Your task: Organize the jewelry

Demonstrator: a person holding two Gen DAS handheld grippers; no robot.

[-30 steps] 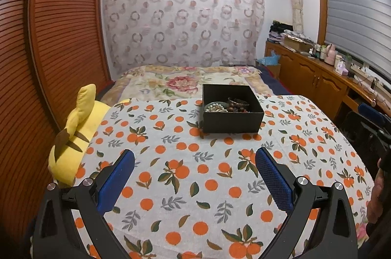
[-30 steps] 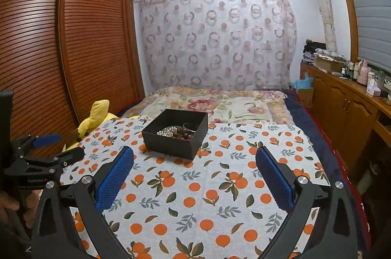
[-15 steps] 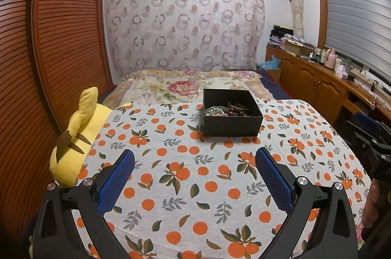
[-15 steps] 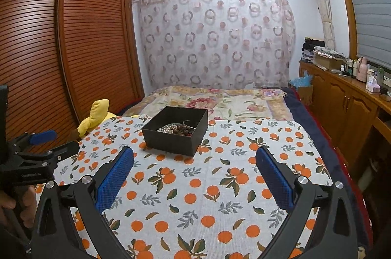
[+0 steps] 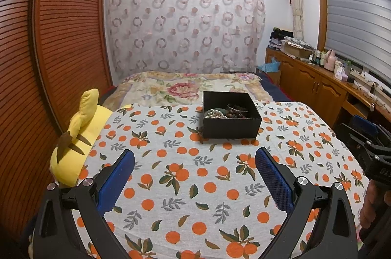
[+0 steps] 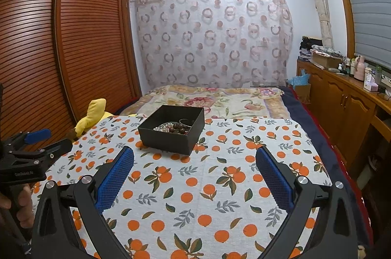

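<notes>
A black open box [image 5: 231,128] stands on the orange-print cloth [image 5: 190,175] on the bed. It holds jewelry [image 5: 226,113]: a pearl strand, dark beads and a bangle. It also shows in the right wrist view [image 6: 171,139], with the jewelry [image 6: 174,128] inside. My left gripper [image 5: 195,162] is open and empty, held above the cloth well short of the box. My right gripper [image 6: 195,162] is open and empty, also short of the box and to its right.
A yellow plush toy [image 5: 78,136] lies at the cloth's left edge beside the wooden wardrobe [image 5: 48,51]. A floral quilt [image 5: 185,87] covers the bed beyond the box. A wooden cabinet [image 5: 317,85] with bottles runs along the right wall.
Both grippers have drawn back and tilted up a little, so the box sits lower and farther in each view. Both stay open and empty.
</notes>
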